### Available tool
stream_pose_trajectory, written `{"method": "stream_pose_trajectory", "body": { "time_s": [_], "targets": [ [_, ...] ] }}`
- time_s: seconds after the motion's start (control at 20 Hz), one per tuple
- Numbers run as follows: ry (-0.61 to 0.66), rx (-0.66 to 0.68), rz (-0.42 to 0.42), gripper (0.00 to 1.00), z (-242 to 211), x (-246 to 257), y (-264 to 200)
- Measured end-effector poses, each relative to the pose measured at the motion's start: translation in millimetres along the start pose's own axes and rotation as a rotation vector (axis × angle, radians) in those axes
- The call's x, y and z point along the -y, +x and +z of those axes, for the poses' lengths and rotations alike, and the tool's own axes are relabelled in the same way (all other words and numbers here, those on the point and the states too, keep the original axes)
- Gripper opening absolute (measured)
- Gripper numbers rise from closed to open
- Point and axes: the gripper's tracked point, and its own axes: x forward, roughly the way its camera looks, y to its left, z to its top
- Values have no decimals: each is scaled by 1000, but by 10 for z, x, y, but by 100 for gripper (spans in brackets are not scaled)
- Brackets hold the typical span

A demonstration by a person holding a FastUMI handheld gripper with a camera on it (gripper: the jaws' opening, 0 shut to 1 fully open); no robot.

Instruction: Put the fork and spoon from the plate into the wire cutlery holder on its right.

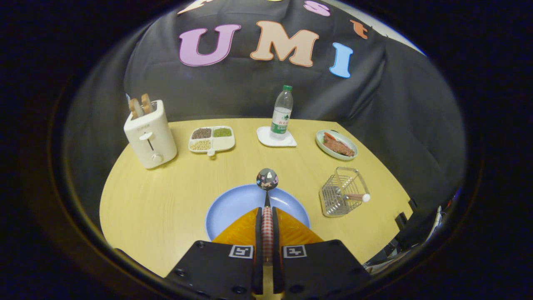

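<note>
My gripper is shut on a spoon, both fingers pressing its red-checked handle. The spoon points straight ahead, and its shiny bowl is raised over the far rim of the blue plate. That plate lies on the wooden table right under my orange fingers. To the right of the plate stands the wire cutlery holder. The fork is inside it, leaning with its red-checked, white-tipped handle out over the holder's right rim.
A white toaster with two slices stands at the back left. Beside it sits a divided dish of grains. A water bottle stands on a white coaster. A green plate of food lies behind the holder. The table edge curves off right.
</note>
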Motion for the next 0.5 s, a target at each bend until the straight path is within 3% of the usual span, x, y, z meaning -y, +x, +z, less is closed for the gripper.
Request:
{"method": "stream_pose_trajectory", "body": {
  "time_s": [0.25, 0.5],
  "targets": [
    [45, -26, -59, 12, 361, 309, -115],
    [193, -150, -145, 12, 547, 682, -176]
  ]
}}
